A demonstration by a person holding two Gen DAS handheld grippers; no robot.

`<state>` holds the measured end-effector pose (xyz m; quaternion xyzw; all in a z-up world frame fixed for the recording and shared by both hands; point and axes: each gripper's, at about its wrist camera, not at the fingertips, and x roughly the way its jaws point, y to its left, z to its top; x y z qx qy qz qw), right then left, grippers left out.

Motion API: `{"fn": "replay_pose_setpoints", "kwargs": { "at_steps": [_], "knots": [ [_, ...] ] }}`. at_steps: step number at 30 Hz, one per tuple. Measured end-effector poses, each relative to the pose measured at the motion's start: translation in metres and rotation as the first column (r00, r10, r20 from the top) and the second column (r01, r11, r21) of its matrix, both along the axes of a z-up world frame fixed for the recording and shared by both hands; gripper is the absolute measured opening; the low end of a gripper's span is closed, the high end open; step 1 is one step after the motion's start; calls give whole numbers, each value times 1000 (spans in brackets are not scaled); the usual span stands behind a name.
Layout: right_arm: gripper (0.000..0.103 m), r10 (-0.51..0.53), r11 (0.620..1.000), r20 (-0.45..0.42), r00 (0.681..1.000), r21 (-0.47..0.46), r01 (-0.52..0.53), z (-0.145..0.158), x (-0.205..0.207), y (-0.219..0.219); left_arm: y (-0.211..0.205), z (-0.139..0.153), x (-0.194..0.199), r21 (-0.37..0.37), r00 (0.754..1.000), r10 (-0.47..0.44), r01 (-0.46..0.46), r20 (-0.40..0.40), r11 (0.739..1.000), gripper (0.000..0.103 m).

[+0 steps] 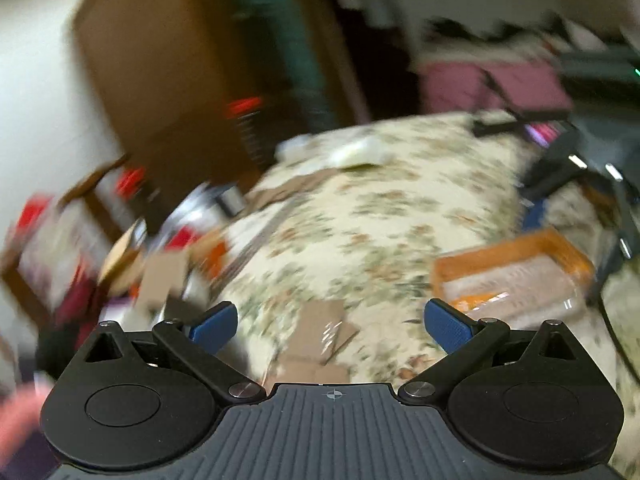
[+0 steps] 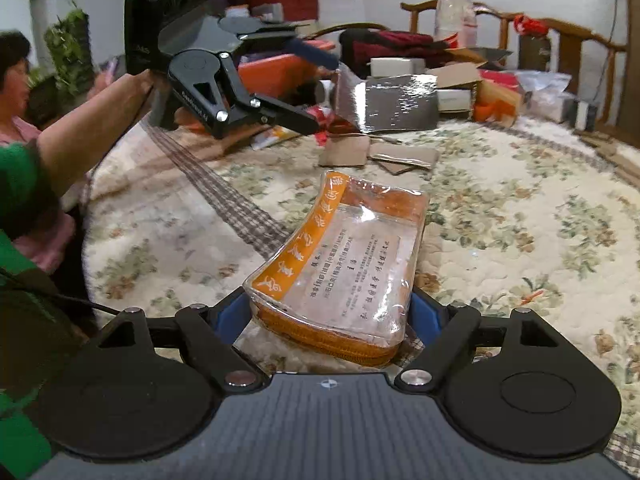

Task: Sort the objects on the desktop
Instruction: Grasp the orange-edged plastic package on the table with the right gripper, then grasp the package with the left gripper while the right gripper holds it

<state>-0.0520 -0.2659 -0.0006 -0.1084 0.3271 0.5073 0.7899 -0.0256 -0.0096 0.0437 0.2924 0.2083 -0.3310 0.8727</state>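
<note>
One orange pouch point(image 2: 340, 264) pinched by the right gripper point(image 2: 332, 316); left gripper point(image 1: 328, 324) spread, holding nothing.

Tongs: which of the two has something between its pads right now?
The right tongs: their blue pads sit on either side of the clear orange-trimmed zip pouch. The left tongs are spread wide with nothing between them, raised above the flowered tablecloth.

Floral quilted cloth point(image 2: 520, 208) covers the bench, wooden chairs point(image 2: 568, 36) at the far right, a woman in pink point(image 2: 12, 80) far left beside a leafy plant point(image 2: 68, 40).
</note>
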Motion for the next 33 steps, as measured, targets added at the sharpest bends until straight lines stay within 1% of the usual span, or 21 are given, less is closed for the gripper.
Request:
{"fn": "replay_pose_setpoints", "kwargs": {
  "at_steps": [1,2,4,5,7,9,11,13,14,16,19,23,24,25,27,29,31,33],
  "knots": [
    [84,20,1000,-16,1000,9,-19,0,0,-3,-8,0,0,46,999,-52,52,3,998,103],
    [84,40,999,-29,999,14,-39,0,0,-6,-18,0,-1,99,993,-119,119,-7,988,103],
    [84,71,997,-40,997,10,-71,1,1,-9,-34,-4,-7,171,973,-228,231,-38,958,103],
    [84,84,996,-47,995,8,-83,1,0,-11,-41,-6,-9,195,955,-290,297,-66,935,103],
    [84,102,995,-54,993,-7,-103,3,-1,-13,-53,-10,-14,225,902,-403,430,-157,874,103],
    [84,119,993,-49,992,-23,-120,4,-3,-14,-62,-14,-18,254,854,-479,518,-201,817,101],
    [84,136,990,-41,990,-41,-138,6,-5,-14,-70,-21,-18,287,825,-510,563,-244,774,100],
    [84,149,987,-34,988,-56,-151,6,-8,-12,-79,-27,-16,312,815,-518,579,-260,753,97],
    [84,160,985,-32,987,-60,-162,6,-8,-12,-82,-30,-14,314,806,-526,590,-271,744,99],
    [84,175,982,-19,984,-75,-176,6,-11,-11,-88,-33,-14,311,777,-555,629,-298,713,99],
    [84,190,977,-3,982,-95,-190,7,-15,-9,-94,-40,-15,324,741,-591,671,-318,667,100],
    [84,212,971,3,977,-115,-211,9,-17,-7,-102,-46,-13,313,708,-609,705,-357,636,102],
    [84,217,969,-4,976,-116,-216,9,-16,-7,-105,-49,-10,320,704,-612,709,-360,628,101],
    [84,218,969,-10,976,-113,-218,9,-15,-7,-106,-52,-10,322,703,-611,710,-364,626,102],
    [84,218,970,-21,976,-103,-219,8,-14,-7,-106,-53,-5,294,703,-598,707,-384,643,103],
    [84,209,973,-24,978,-92,-210,8,-13,-7,-104,-53,-2,264,717,-570,686,-401,678,102],
    [84,193,978,-28,981,-70,-194,7,-13,-8,-101,-54,-2,249,740,-547,657,-391,711,100],
    [85,162,986,-28,986,-35,-163,7,-12,-10,-97,-53,-2,224,776,-492,600,-395,768,100]
  ]
}}
